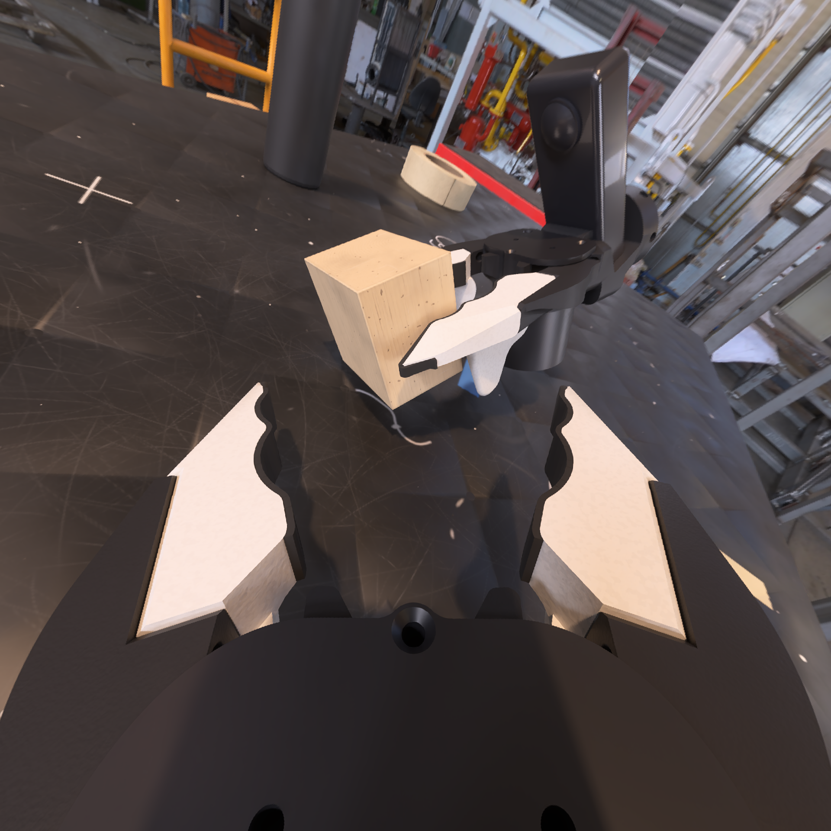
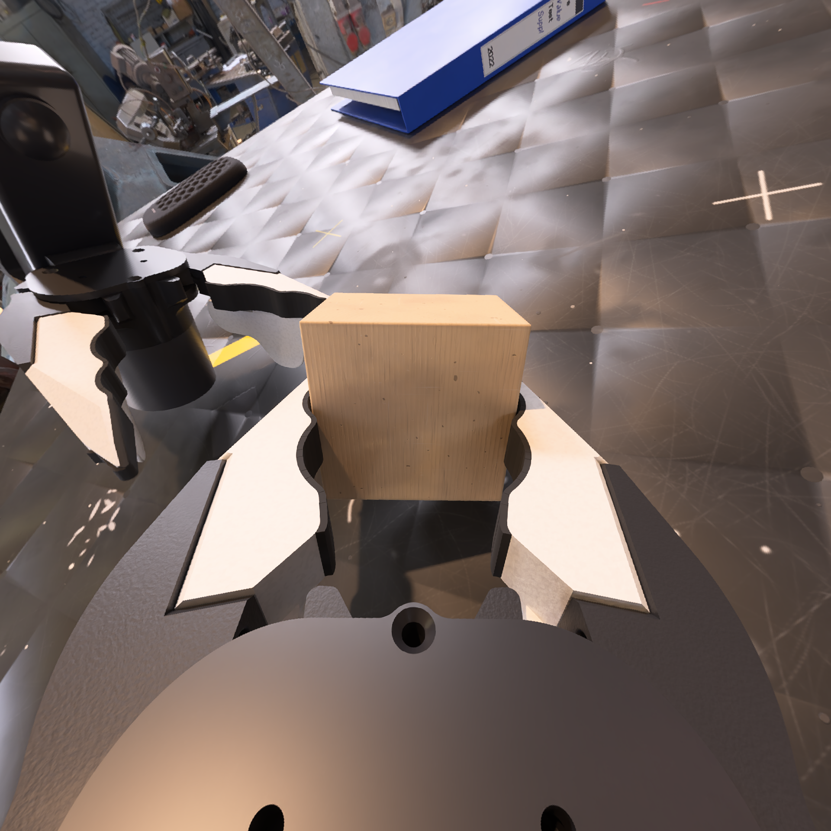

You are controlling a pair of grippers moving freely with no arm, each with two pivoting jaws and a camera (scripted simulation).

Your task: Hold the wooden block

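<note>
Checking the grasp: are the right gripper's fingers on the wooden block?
Touching. In the right wrist view both fingers of the right gripper press the wooden block's sides, no gap.

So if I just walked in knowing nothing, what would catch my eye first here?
Most likely the pale wooden block, clamped between the white fingers of the right gripper and apparently lifted clear of the dark scratched table. Next, the left gripper, spread open and empty just short of the block. Then the clutter farther back: a blue binder, a roll of tape and a dark cylinder.
</note>
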